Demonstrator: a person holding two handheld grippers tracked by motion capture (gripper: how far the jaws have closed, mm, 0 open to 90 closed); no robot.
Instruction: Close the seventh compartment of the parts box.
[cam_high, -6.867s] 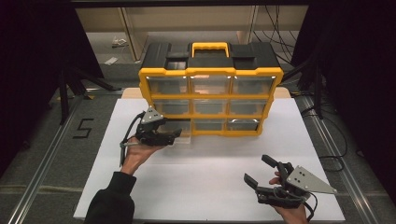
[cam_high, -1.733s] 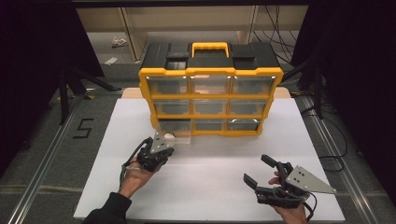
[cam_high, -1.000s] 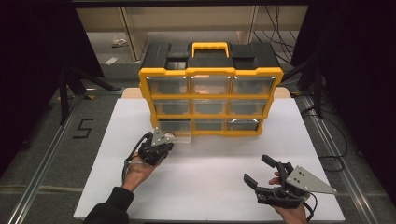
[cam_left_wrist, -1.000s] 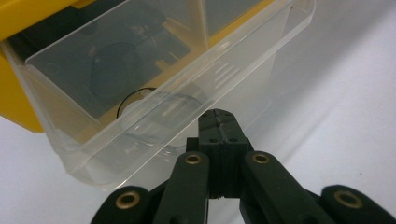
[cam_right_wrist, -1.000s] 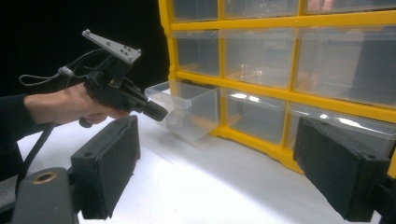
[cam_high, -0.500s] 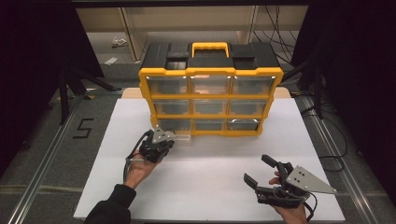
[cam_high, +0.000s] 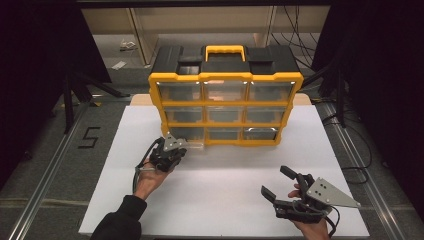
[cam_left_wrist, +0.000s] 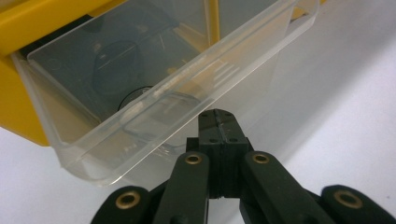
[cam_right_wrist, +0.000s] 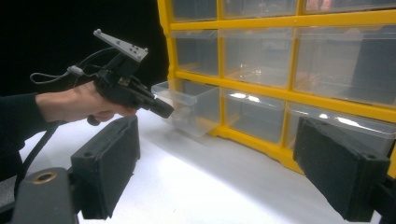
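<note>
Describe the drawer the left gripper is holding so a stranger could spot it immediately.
Find the yellow organizer standing on the white table; it has a three-by-three grid of clear drawers. Take the bottom row's left end. That drawer alone sticks out from the frame, with the left gripper shut on its front lip.

A yellow-framed drawer cabinet (cam_high: 225, 107) stands at upper centre on a white sheet (cam_high: 220, 170); its clear bottom-left drawer (cam_high: 192, 145) juts forward.

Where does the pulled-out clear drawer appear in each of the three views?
High view: the drawer is at the organizer's bottom left, by the left gripper.
Left gripper view: it spans the upper picture, above the shut jaws.
Right gripper view: left of centre, at the left gripper's tip.
Shared landmark: the yellow organizer frame.
</note>
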